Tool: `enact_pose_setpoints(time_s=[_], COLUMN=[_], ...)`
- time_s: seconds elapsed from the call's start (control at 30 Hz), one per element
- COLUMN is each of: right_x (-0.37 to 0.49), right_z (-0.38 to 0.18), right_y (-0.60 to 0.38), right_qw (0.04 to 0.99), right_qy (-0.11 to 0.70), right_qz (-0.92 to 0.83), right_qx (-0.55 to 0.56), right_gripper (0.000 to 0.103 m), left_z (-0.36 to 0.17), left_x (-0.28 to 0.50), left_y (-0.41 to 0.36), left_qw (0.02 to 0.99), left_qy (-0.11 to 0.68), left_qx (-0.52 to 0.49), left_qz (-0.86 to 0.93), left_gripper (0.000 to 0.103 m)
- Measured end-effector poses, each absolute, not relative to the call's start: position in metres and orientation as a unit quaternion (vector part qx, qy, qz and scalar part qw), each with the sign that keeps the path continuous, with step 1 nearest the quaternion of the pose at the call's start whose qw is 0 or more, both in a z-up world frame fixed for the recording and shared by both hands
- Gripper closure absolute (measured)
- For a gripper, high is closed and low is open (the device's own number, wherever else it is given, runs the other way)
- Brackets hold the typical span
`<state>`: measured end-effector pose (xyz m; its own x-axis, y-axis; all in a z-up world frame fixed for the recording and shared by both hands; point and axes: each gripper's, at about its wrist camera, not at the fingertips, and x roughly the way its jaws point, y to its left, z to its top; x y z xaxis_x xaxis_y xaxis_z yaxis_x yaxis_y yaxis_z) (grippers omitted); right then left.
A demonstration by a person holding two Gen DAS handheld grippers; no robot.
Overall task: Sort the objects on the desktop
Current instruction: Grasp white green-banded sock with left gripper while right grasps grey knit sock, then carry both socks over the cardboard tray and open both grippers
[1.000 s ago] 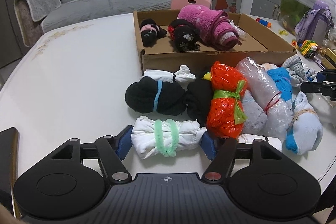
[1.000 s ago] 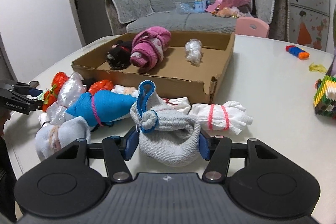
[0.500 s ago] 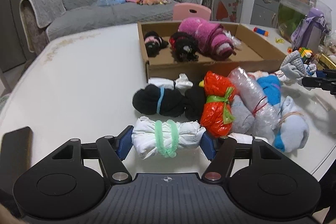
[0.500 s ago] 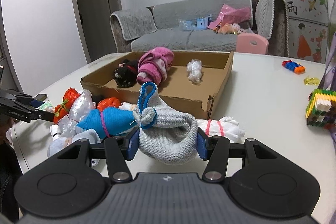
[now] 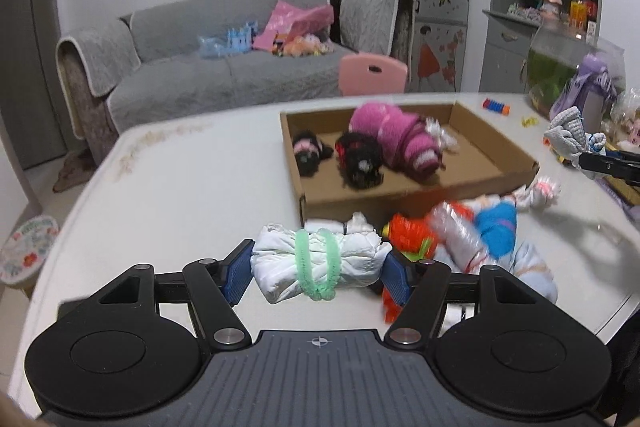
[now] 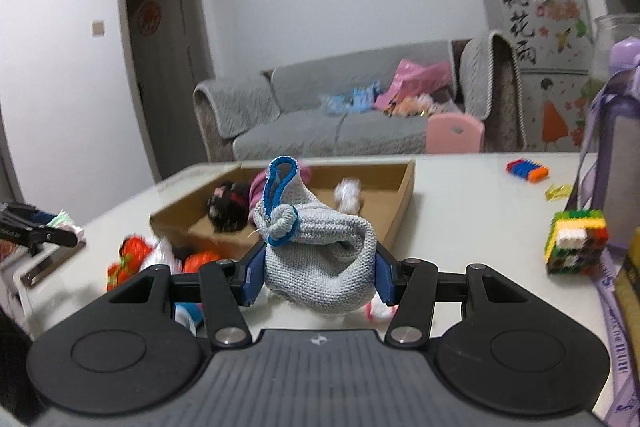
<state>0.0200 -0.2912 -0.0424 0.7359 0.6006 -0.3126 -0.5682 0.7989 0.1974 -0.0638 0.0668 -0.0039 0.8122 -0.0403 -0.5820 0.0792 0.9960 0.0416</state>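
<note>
My left gripper is shut on a white bundle tied with a green pipe cleaner and holds it above the table, short of the cardboard box. My right gripper is shut on a grey knitted bundle with blue trim, raised above the table; it also shows in the left wrist view. The box holds a pink roll, two black bundles and a small clear one. An orange bundle, a clear plastic one and a blue one lie in front of it.
A block cube and a purple bottle stand at the right of the table. A small orange and blue toy lies further back. A pink chair and a grey sofa are behind the table.
Both grippers have lifted their bundles off the table and risen. The pile and the box now sit lower and further off in both views.
</note>
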Motion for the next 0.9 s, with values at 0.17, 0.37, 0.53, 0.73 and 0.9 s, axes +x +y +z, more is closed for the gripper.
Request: enact_pose_setpoints(time_s=[0.17, 0.37, 0.53, 0.73, 0.9], right_x=[0.023, 0.039, 0.063, 0.09, 0.105], right_z=[-0.026, 0.002, 0.013, 0.009, 0.003], right_y=[-0.286, -0.279, -0.271, -0.252, -0.237], right_qw=[0.937, 0.939, 0.941, 0.942, 0.942], right_qy=[0.16, 0.14, 0.137, 0.152, 0.162], right_qz=[0.308, 0.312, 0.306, 0.295, 0.291], right_qx=[0.047, 0.047, 0.045, 0.038, 0.025], right_gripper=[0.053, 0.053, 0.053, 0.053, 0.053], left_z=[0.018, 0.051, 0.071, 0.062, 0.038], left_x=[-0.049, -0.012, 0.034, 0.108, 0.164], left_y=[0.059, 0.049, 0.039, 0.024, 0.016], left_qw=[0.956, 0.96, 0.961, 0.954, 0.944], left_qy=[0.288, 0.268, 0.265, 0.291, 0.319], left_qx=[0.049, 0.056, 0.05, 0.054, 0.064], left_qz=[-0.036, -0.054, -0.062, -0.058, -0.046], left_gripper=[0.032, 0.032, 0.032, 0.032, 0.032])
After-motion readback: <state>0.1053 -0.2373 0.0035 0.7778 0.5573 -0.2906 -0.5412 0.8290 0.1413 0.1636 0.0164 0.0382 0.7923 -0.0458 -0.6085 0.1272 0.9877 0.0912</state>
